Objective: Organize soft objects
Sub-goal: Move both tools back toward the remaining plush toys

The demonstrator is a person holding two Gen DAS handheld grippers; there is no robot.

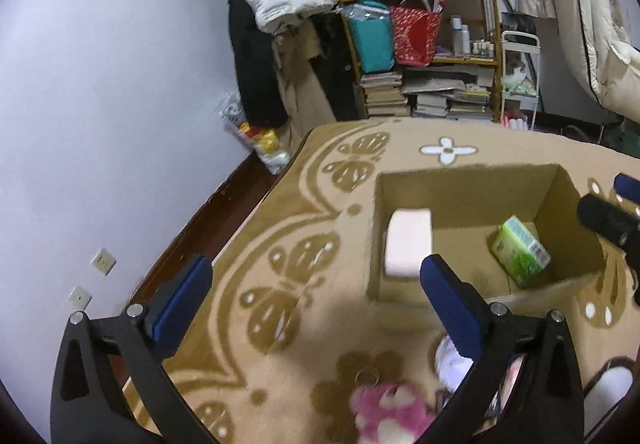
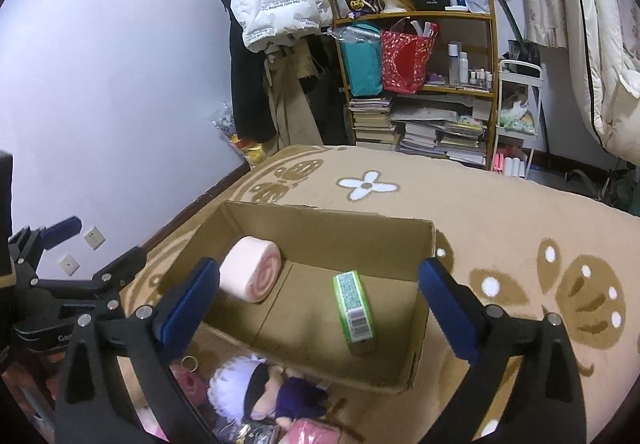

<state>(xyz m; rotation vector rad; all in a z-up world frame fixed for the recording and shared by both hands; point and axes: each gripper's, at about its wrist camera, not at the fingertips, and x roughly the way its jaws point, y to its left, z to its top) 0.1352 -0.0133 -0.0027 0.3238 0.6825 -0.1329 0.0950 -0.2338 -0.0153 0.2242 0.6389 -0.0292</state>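
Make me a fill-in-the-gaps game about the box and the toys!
1. The pink roll lies inside the cardboard ____.
2. The tissue pack in there is coloured ____.
3. The doll with white hair lies ____ the box, on the blanket.

Missing words: box; green; outside
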